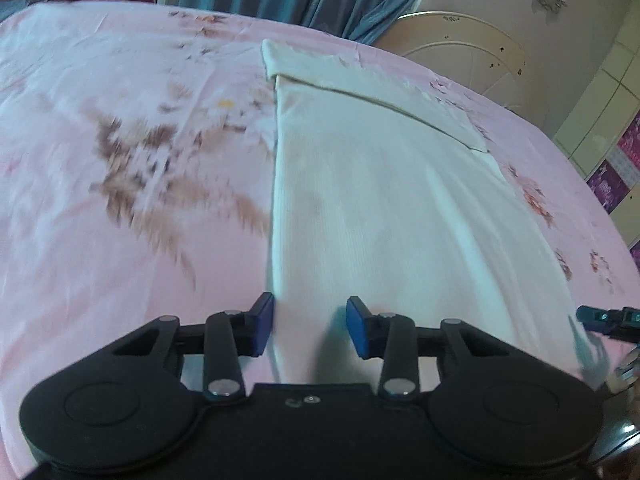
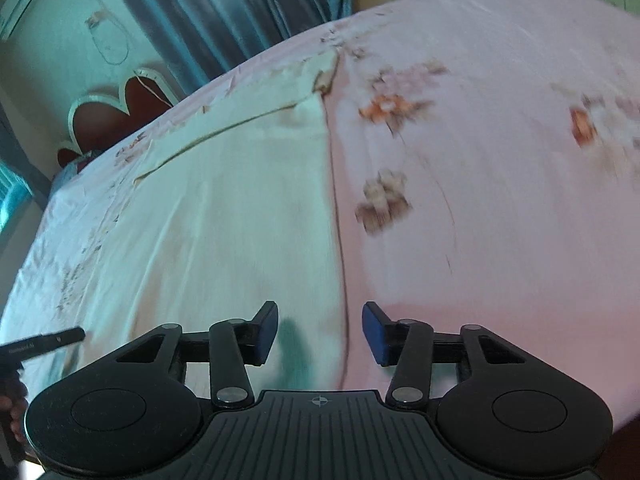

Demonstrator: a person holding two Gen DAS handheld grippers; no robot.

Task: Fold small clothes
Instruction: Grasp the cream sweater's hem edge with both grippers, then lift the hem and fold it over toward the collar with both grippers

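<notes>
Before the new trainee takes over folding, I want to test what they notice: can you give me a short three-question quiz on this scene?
1. True or false: the cream ribbed knit garment lies on a pink floral bedsheet.
2. The left gripper jaws are: A) clamped on cloth, B) apart, pads pressing nothing.
3. Which side edge of the garment runs between the right gripper fingers?

Key: 1 true. 2 B. 3 Its right-hand edge.

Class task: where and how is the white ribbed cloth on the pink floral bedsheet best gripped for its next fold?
Probably the near corners of the white ribbed cloth, approached from the near hem: it lies flat, its long edges running away.
</notes>
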